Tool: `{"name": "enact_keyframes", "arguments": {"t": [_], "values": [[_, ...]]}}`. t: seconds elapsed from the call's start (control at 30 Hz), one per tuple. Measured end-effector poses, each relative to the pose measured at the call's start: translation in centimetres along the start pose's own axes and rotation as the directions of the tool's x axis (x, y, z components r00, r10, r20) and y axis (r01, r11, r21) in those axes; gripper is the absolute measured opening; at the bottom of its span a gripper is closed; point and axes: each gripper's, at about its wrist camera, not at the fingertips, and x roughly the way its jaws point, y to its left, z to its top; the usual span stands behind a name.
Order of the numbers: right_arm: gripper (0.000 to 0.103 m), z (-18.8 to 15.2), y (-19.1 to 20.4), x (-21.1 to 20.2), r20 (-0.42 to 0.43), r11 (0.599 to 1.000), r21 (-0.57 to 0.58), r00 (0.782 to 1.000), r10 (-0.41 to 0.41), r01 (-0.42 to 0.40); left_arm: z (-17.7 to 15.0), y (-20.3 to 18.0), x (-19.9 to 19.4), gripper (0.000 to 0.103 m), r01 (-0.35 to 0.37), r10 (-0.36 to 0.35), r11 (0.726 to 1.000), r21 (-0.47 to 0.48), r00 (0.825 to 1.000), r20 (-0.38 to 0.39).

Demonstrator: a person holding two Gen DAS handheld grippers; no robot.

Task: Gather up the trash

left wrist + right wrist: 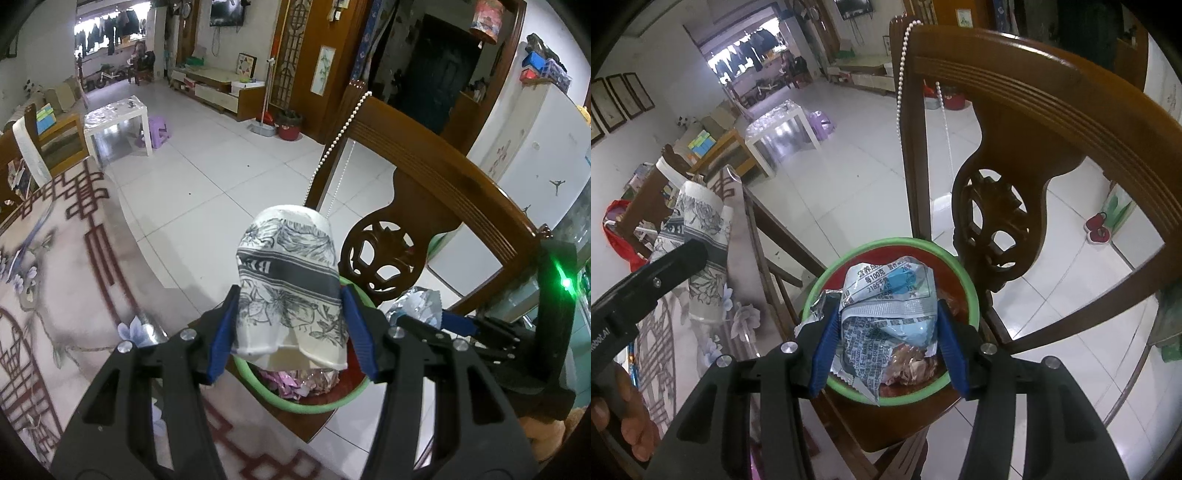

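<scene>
My left gripper (291,328) is shut on a crushed paper cup (290,280) with a grey flower print, held over the near edge of a green-rimmed bowl (295,406) that stands on a wooden chair seat. The cup also shows in the right wrist view (698,236). My right gripper (886,339) is shut on a crumpled silver and blue snack wrapper (886,314) right above the green-rimmed bowl (971,291). The bowl holds crumpled foil and paper trash (912,367).
The carved wooden chair back (1027,122) rises just behind the bowl, with a bead string (899,92) hanging from it. A table with a patterned cloth (55,295) lies to the left. White tiled floor (221,177) stretches beyond.
</scene>
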Motion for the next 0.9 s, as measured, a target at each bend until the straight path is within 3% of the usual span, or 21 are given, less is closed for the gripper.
{"name": "enact_keyframes", "arguments": {"t": [0.23, 0.3, 0.37, 0.4, 0.53, 0.73, 0.83, 0.9], "values": [[0.050, 0.6, 0.0, 2.2, -0.035, 1.000, -0.010, 0.999, -0.029, 0.029, 0.7, 0.5, 2.2, 0.053, 0.011, -0.011, 1.000, -0.005, 1.000, -0.019], [0.056, 0.7, -0.2, 2.7, -0.040, 0.999, -0.008, 0.999, -0.035, 0.035, 0.7, 0.6, 2.7, 0.056, 0.012, -0.012, 1.000, -0.007, 1.000, -0.020], [0.061, 0.8, -0.1, 3.0, -0.044, 0.999, -0.008, 0.998, -0.037, 0.037, 0.9, 0.7, 3.1, 0.073, -0.003, 0.003, 1.000, -0.006, 1.000, -0.009], [0.062, 0.8, -0.1, 3.2, -0.050, 0.999, -0.010, 0.998, -0.040, 0.039, 0.9, 0.9, 3.1, 0.076, -0.011, 0.011, 1.000, -0.008, 1.000, 0.003], [0.065, 0.9, 0.1, 3.3, -0.054, 0.998, -0.004, 0.997, -0.056, 0.055, 1.2, 1.4, 2.7, 0.080, -0.010, 0.011, 1.000, -0.017, 1.000, 0.020], [0.066, 0.5, 2.0, 1.2, 0.019, 0.998, -0.031, 0.998, -0.053, 0.053, 1.6, 3.3, -0.9, 0.081, -0.016, 0.021, 0.998, -0.066, 0.997, 0.070], [0.069, -0.2, 3.9, -0.9, 0.078, 0.998, -0.041, 0.996, -0.041, 0.044, 1.6, 4.6, -4.3, 0.081, -0.025, 0.036, 0.996, -0.081, 0.991, 0.130], [0.071, -0.5, 5.4, -2.3, 0.123, 0.998, -0.056, 0.992, -0.031, 0.039, 1.5, 5.4, -7.1, 0.087, -0.038, 0.054, 0.996, -0.086, 0.982, 0.183]]}}
